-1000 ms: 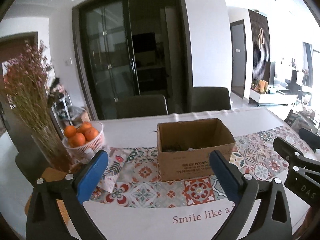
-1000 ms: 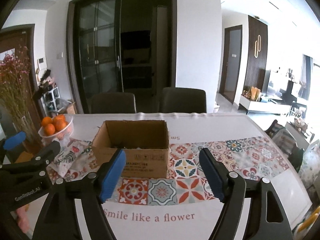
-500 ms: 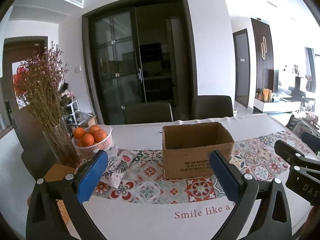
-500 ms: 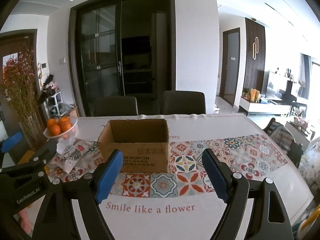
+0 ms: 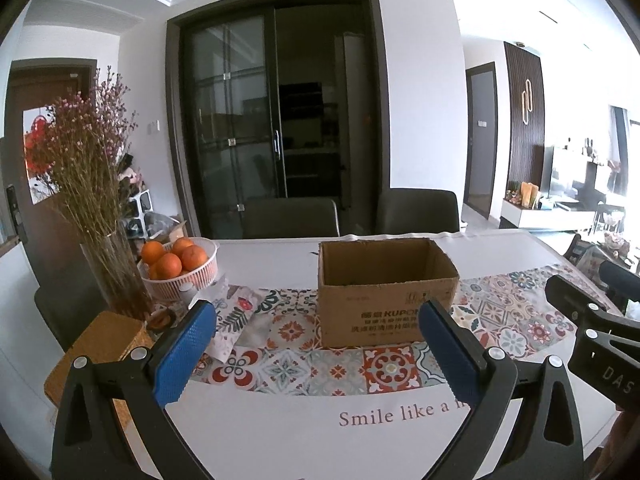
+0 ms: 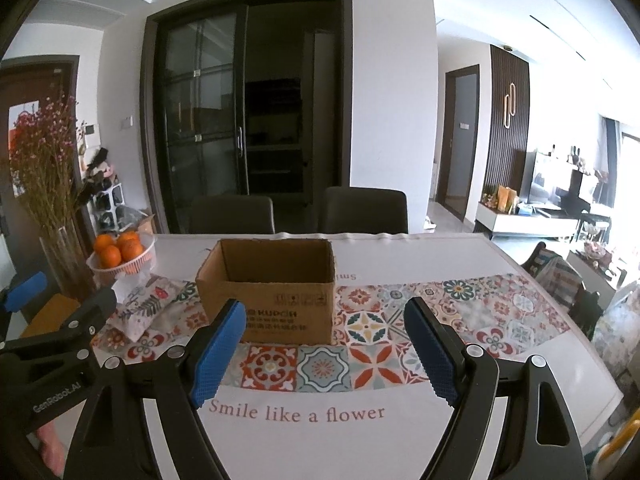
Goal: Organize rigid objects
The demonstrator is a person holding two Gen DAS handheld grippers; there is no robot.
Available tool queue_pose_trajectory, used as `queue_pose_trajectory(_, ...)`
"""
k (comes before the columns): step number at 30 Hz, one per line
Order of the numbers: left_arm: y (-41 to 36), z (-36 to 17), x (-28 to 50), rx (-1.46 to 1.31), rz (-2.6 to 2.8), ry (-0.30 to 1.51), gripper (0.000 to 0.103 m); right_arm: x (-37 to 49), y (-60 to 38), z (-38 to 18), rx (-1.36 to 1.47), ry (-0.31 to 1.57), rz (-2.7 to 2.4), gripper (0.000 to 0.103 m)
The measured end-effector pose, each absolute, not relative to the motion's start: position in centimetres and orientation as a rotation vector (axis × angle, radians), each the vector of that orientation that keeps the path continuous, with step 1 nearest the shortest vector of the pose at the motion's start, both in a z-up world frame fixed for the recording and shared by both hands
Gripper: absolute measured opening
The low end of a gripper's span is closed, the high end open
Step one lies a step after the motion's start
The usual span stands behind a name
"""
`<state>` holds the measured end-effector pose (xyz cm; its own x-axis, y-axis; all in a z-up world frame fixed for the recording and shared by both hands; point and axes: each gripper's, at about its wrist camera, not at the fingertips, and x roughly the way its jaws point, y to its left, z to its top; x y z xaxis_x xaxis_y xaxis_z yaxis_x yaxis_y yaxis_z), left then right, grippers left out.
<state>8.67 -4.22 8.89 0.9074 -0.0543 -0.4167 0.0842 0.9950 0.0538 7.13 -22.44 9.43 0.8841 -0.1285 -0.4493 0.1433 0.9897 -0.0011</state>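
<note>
Both tools, left tool (image 5: 318,354) and right tool (image 6: 324,350), hang released and empty over the desk (image 6: 400,432), facing the cardboard box (image 6: 268,292).

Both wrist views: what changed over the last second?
Both cameras tilted up and pulled back slightly: the cardboard box sits lower in frame, its inside now hidden. Left gripper and right gripper stay open, empty. Box and orange basket unmoved.

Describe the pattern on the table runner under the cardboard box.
Colourful floral tiles on the table runner, clearest in the right wrist view.
</note>
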Motion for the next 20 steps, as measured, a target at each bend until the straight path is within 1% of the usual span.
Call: queue_pose_trajectory(20, -4.27, 8.86, 8.53, 0.078, -0.073, 0.424, 0.103, 7.40, -22.32, 8.85, 0.040, 0.483, -0.133, 0.082)
